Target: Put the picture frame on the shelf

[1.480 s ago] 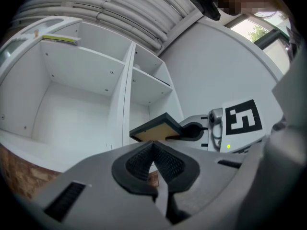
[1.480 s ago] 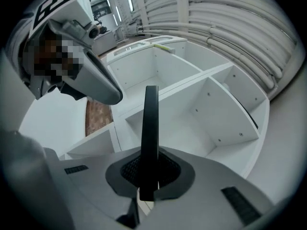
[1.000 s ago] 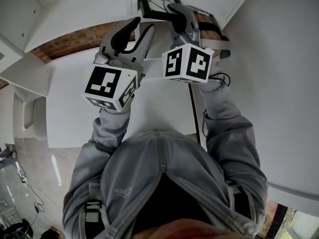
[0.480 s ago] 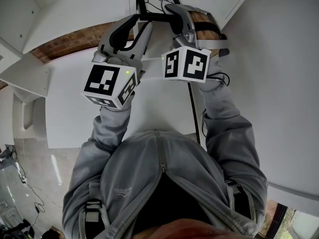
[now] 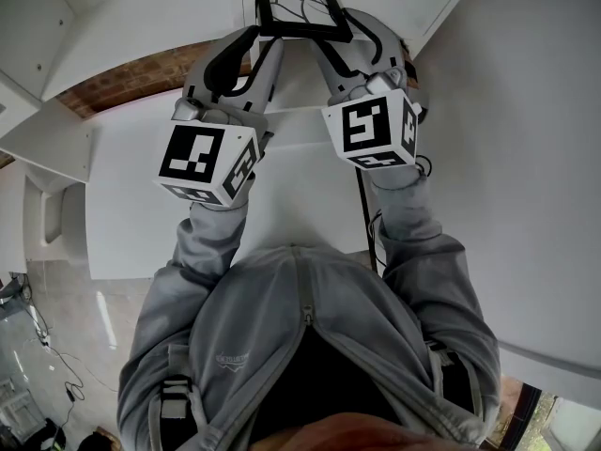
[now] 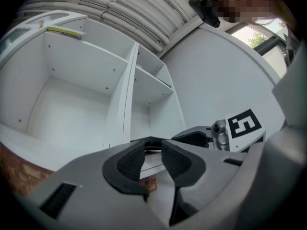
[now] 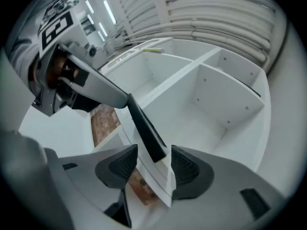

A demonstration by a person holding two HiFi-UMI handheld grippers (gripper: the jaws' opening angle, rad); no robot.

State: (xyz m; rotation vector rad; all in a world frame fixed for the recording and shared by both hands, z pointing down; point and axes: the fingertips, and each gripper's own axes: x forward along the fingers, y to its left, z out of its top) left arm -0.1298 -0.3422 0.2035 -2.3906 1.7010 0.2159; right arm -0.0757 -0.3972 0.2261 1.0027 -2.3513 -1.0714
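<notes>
- picture frame (image 5: pixel 293 3): in the head view its lower edge runs into both grippers, and contact can't be told there.
- left gripper (image 6: pixel 152 153), jaws just closing a bit with a gap left: its pads hide most of the frame, and only a dark edge shows beyond them.
- right gripper (image 7: pixel 153 163), jaws just opened: the frame is seen edge-on, its face hidden and its far end behind the left gripper.
- small brown patch (image 6: pixel 146 183): too small to tell.
- shelf (image 5: pixel 160 12): cut off at the top edge.

Right claw (image 5: pixel 344 34) has just opened astride the frame (image 5: pixel 296 3), left claw (image 5: pixel 261 41) narrowing slightly.
</notes>
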